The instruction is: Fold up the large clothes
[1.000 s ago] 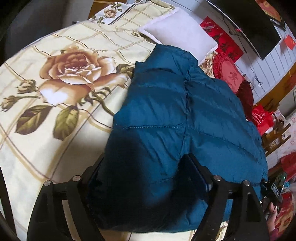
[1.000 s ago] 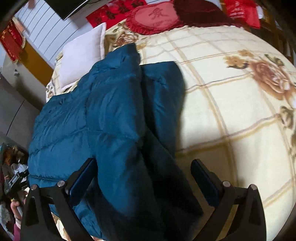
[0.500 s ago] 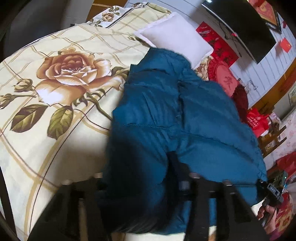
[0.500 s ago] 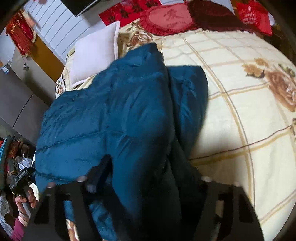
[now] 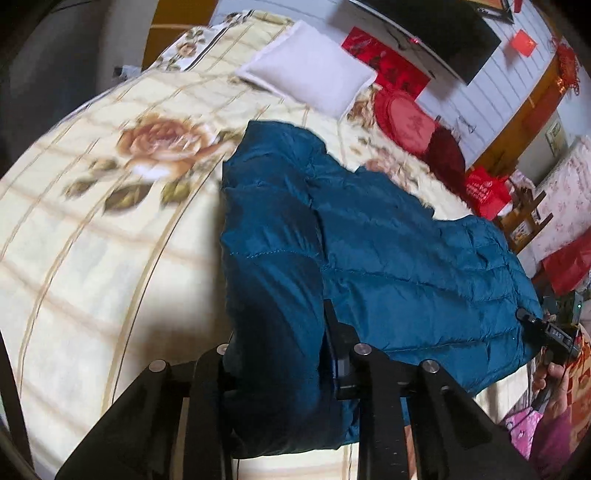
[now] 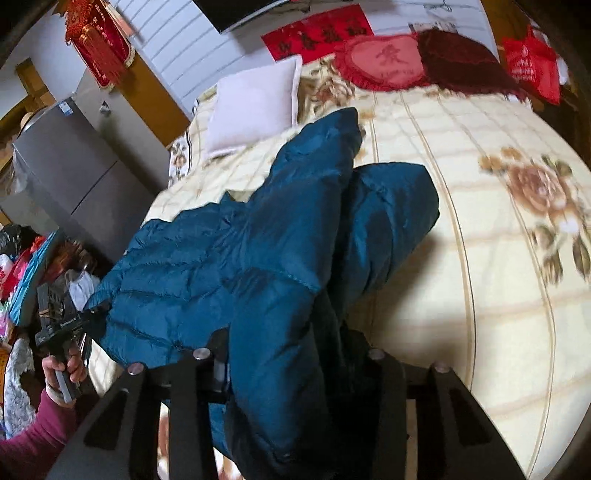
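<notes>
A teal quilted puffer jacket (image 5: 388, 258) lies on the bed, its sleeves folded in over the body. My left gripper (image 5: 280, 354) is shut on the jacket's near hem edge and lifts it off the cover. In the right wrist view the same jacket (image 6: 229, 266) hangs from my right gripper (image 6: 288, 354), which is shut on the other near corner. The far collar end (image 6: 332, 133) rests on the bed near the pillow. Each view shows the other hand-held gripper at the jacket's far side.
The bed cover (image 5: 92, 240) is cream with rose prints. A white pillow (image 5: 306, 70) and red cushions (image 5: 406, 122) lie at the head. A grey cabinet (image 6: 66, 184) stands beside the bed. A dark screen (image 5: 436, 29) hangs on the wall.
Both grippers went from open around the jacket's near hem to shut on it. The near edge has risen and the jacket has drawn away from the pillow toward me.
</notes>
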Available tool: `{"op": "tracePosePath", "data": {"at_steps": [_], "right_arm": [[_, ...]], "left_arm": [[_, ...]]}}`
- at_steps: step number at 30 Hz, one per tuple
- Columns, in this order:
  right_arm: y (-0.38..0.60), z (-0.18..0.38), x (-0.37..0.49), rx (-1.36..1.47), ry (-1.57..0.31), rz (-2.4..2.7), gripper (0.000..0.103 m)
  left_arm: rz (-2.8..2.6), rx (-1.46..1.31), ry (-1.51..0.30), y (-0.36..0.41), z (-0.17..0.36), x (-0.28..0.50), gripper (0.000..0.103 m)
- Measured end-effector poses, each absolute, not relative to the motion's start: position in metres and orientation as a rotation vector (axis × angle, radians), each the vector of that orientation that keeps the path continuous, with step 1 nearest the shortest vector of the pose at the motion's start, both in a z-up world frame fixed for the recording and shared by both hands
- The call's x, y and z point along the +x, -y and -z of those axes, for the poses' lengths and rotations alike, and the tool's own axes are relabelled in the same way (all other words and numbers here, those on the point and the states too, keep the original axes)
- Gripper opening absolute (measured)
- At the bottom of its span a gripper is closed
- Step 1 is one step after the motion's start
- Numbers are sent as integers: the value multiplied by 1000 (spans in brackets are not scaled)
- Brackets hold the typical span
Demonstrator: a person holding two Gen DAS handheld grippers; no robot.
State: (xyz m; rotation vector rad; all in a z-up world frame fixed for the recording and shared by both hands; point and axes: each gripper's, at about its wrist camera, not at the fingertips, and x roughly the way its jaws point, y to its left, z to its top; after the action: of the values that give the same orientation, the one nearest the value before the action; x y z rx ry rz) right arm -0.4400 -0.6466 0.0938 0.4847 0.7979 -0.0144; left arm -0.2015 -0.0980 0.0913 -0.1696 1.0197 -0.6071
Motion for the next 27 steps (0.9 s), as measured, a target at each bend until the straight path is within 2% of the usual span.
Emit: {"op": "tracePosePath", "data": {"at_steps": [3,5,6,12,14,16,27], "right_arm": [[650,-62,-452,541,-834,96,56],[654,-39,-453,573,-885,166,74],[654,-34,-454,583,-889,188,77],[636,-58,-470,480,-864,289,82],[627,-70,-475,425,-859,303,90],[619,-81,-480,382,-844,311,93],[560,-113,-492,234,-761,304,94]], "left_arm": [[538,-124,-1042,97,-74,-213,64],[494,-111,-1053,98,-63,-215,74],[476,-108,-1051,98,-61,-216,78],[443,-64,-1008,94,-68,-233,79],[427,-52,-982,93,-73,-243,79],[409,-28,-949,94,-79,-254,79],[323,27,-822,89,-111,-288,79]]}}
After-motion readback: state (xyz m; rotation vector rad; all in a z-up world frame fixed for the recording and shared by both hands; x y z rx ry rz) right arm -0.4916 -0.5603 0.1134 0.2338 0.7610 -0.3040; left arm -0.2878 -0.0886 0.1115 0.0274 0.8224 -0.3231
